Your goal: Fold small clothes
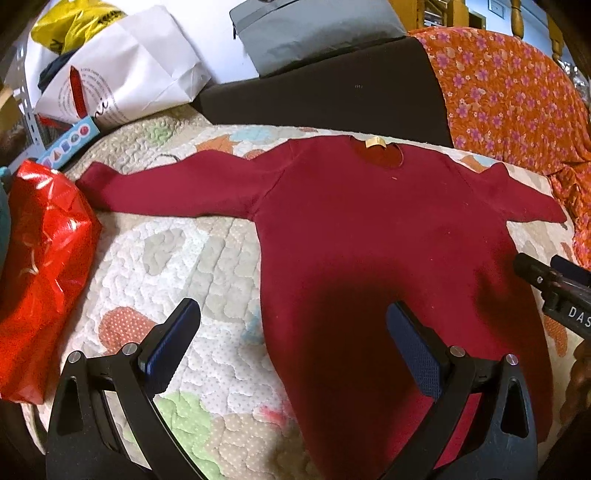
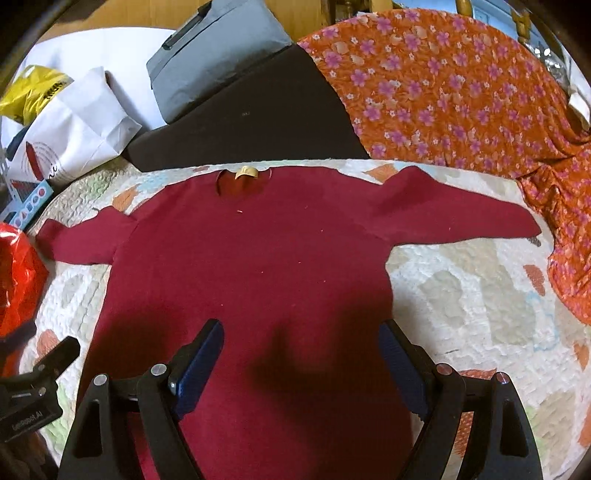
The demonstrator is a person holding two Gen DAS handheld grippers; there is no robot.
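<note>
A dark red long-sleeved top (image 1: 369, 229) lies flat on the quilt, neck with a yellow label (image 1: 376, 142) at the far side, both sleeves spread out. It also shows in the right wrist view (image 2: 258, 266). My left gripper (image 1: 291, 314) is open and empty, over the top's left edge near the hem. My right gripper (image 2: 301, 332) is open and empty, above the lower body of the top. The right gripper's tip shows at the right edge of the left view (image 1: 546, 284). The left gripper's tip shows at the lower left of the right view (image 2: 48, 362).
A patterned quilt (image 1: 177, 258) covers the surface. A red shiny bag (image 1: 37, 266) lies at the left. A white paper bag (image 1: 122, 70), a dark cushion (image 1: 332, 88), a grey pouch (image 1: 314, 33) and an orange floral cloth (image 1: 509, 92) lie behind.
</note>
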